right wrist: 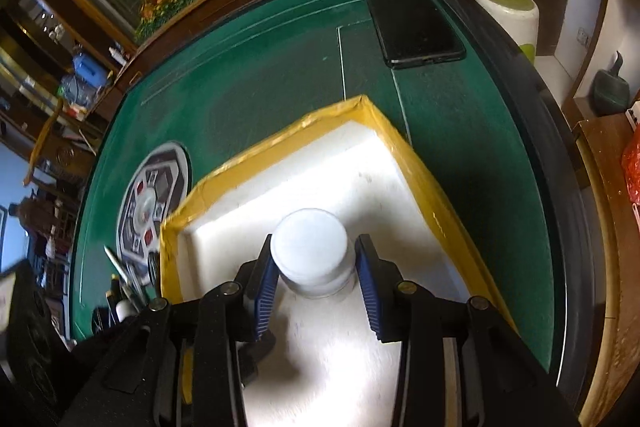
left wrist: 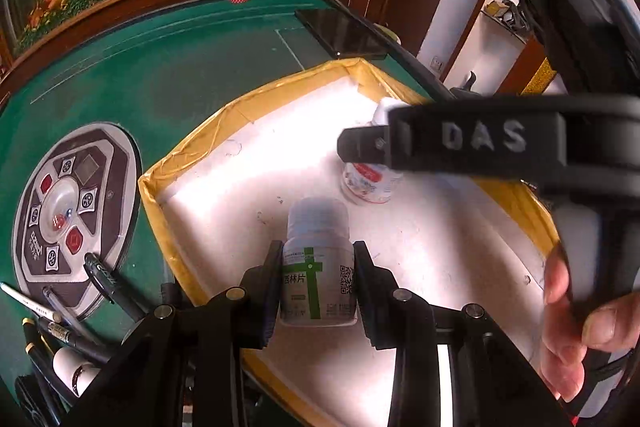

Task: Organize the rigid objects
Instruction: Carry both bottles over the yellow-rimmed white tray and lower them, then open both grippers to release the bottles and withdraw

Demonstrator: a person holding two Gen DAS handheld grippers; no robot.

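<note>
My left gripper [left wrist: 316, 287] is shut on a white pill bottle with a green cross label [left wrist: 318, 267], held over the white foam tray with yellow taped rim [left wrist: 192, 147]. My right gripper [right wrist: 314, 267] has its blue pads on both sides of a white bottle's cap [right wrist: 310, 251] inside the same tray [right wrist: 280, 143]. In the left wrist view this second bottle, with a red and white label [left wrist: 368, 183], stands on the tray floor, and the right gripper's fingers [left wrist: 360, 147] hide its top.
The tray lies on a green mahjong table [left wrist: 180, 67] with a round dice console [left wrist: 72, 207]. Pens and markers [left wrist: 100, 275] lie at the left of the tray. A black phone [right wrist: 416, 27] lies at the far right corner. A stool [right wrist: 508, 11] stands beyond the table.
</note>
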